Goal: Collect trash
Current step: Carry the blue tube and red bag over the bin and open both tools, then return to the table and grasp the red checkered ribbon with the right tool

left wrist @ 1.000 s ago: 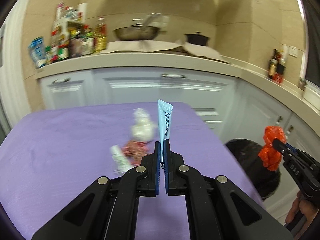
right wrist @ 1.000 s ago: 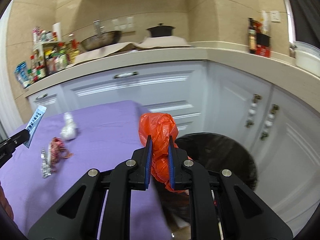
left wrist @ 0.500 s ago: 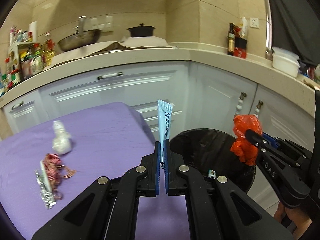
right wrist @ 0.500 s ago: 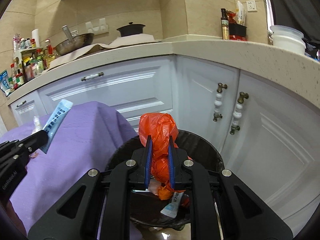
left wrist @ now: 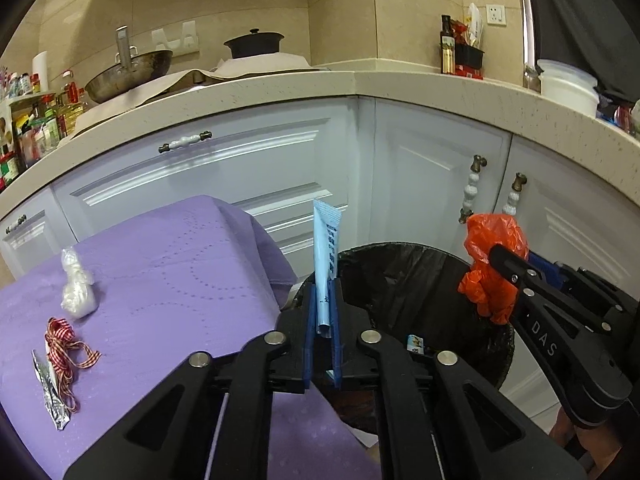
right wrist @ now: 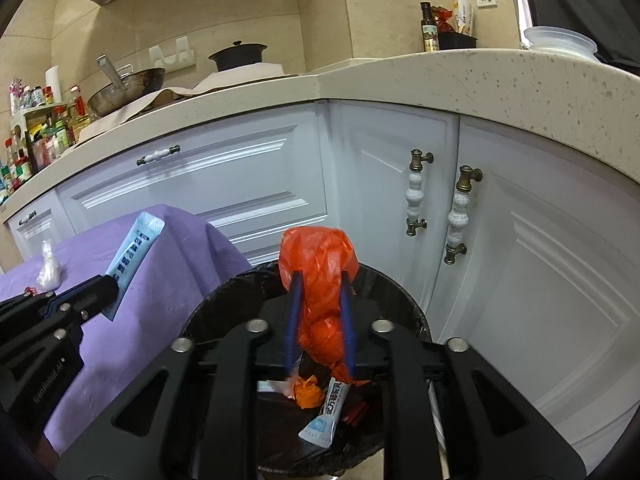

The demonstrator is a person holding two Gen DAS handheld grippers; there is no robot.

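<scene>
Orange plastic, a crumpled bag (right wrist: 318, 280), sits between the fingers of the right gripper (right wrist: 319, 320) directly over the black-lined trash bin (left wrist: 404, 276). Those jaws have just been opening; the pads now stand spread a little off the bag's sides, so it looks released or nearly so. The left gripper (left wrist: 323, 336) carries a pale blue tube-shaped sachet (left wrist: 327, 264) upright between its pads, above the bin's near-left rim, just past the corner of the purple-covered table (left wrist: 180, 280). Its jaws have also just been opening, and a thin gap shows beside the sachet, so the hold appears to be letting go.

Risks, as a judgement: the sachet hangs over the rim, not the bin's middle, so it could tip outward and land on the cloth or the floor. The light bag may cling to a pad or catch on the liner's edge instead of dropping clear. With both tools crowded over one opening, they could knock each other.

Still on the table near its left edge lie a white wad of plastic (left wrist: 78, 292), a red checked ribbon (left wrist: 64, 340) and a silver foil wrapper (left wrist: 50, 396).

Readable writing: "DAS" on the right tool's arm in the left view. The sachet bears dark print too small to read, as does a similar one already in the bin.
</scene>
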